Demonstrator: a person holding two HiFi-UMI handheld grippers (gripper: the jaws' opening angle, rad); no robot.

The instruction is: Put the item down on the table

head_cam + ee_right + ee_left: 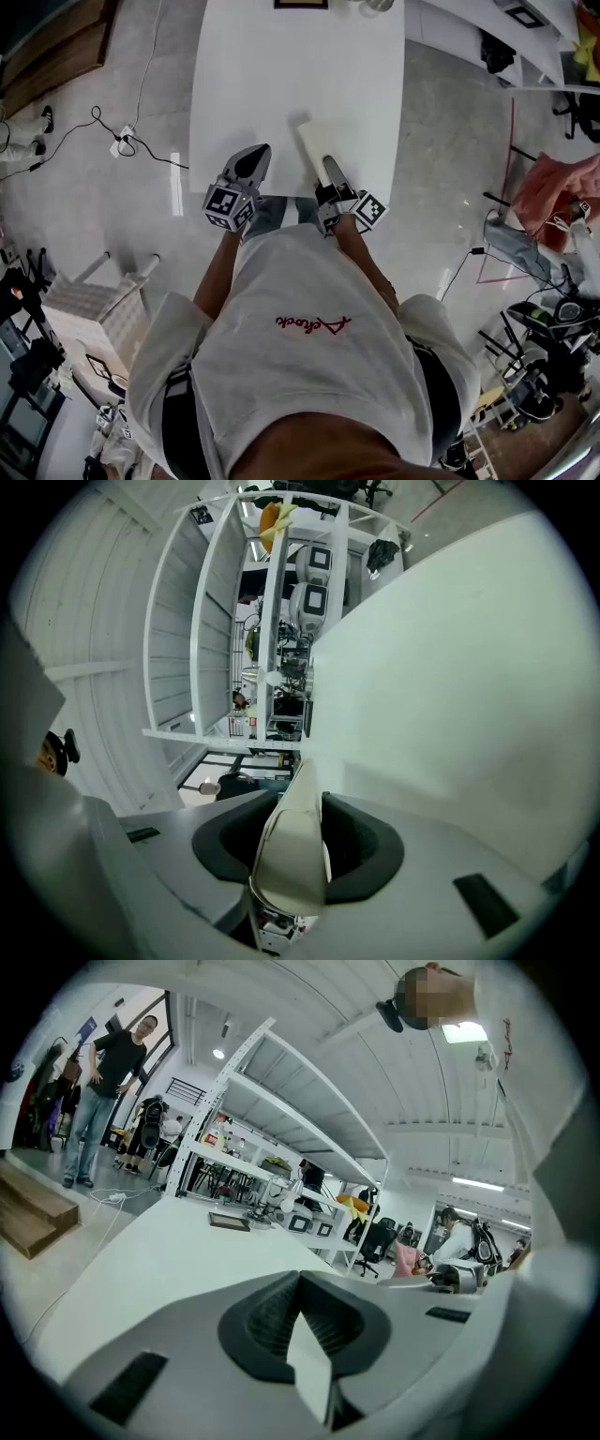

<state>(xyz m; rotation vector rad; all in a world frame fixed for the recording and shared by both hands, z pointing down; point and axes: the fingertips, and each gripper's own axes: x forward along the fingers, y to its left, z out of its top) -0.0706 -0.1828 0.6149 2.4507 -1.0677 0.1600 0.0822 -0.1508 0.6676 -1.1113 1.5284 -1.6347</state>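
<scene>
Smooth white table (pixel 281 84), right gripper (pixel 329 167) clamped on thin flat cream slab (pixel 313 141), left gripper (pixel 257 155) closed, empty.

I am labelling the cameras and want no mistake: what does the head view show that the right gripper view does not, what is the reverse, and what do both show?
Only the head view: the left gripper, the person's white shirt and the cables on the floor. Only the right gripper view: the white shelving beyond the white table, and the dark pads pressing on the flat cream item. Both: the white table, the right gripper and the flat cream item that it holds.
</scene>
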